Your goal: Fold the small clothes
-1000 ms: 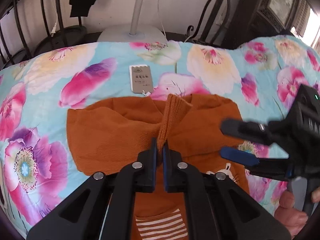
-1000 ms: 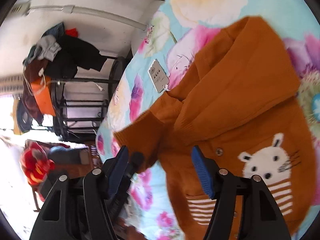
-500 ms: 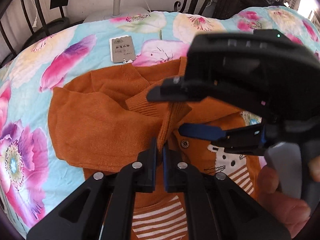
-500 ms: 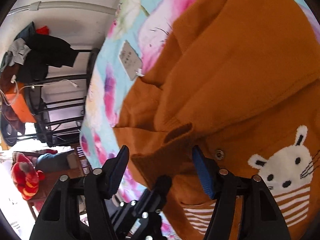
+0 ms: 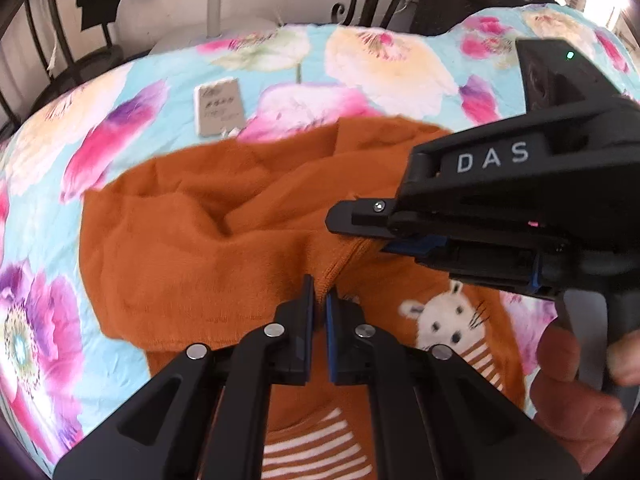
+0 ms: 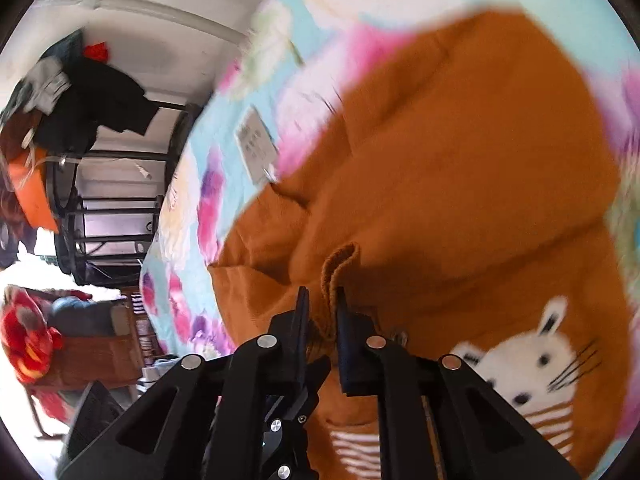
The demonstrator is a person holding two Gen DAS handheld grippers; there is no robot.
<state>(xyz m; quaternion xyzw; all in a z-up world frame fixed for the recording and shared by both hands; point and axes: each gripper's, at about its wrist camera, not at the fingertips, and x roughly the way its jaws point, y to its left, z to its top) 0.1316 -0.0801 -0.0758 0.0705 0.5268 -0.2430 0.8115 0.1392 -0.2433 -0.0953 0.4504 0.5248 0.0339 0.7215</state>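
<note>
An orange knitted sweater (image 5: 180, 248) with a white rabbit (image 5: 444, 320) lies on the flowered bedspread (image 5: 380, 64). My left gripper (image 5: 320, 288) is shut on a raised fold of its ribbed cuff (image 5: 340, 256). From the right comes my right gripper (image 5: 360, 236), held by a hand (image 5: 572, 392), its jaws closing on the same cuff just beyond the left fingers. The right wrist view shows the ribbed cuff (image 6: 340, 260) standing up between the right gripper's (image 6: 322, 296) pads, which pinch it. The sweater (image 6: 460, 160) and rabbit (image 6: 532, 364) fill that view.
A grey paper tag (image 5: 219, 106) lies on the bedspread just beyond the sweater's collar, also seen as the tag (image 6: 256, 148) in the right wrist view. Dark metal bed rails (image 5: 40, 40) stand behind. A rack with hanging clothes (image 6: 80, 100) stands off the bed's side.
The right gripper's jaws came together around the cuff, which had stood loose between them. The right gripper moved in over the sweater close to the left one. Both sank slightly.
</note>
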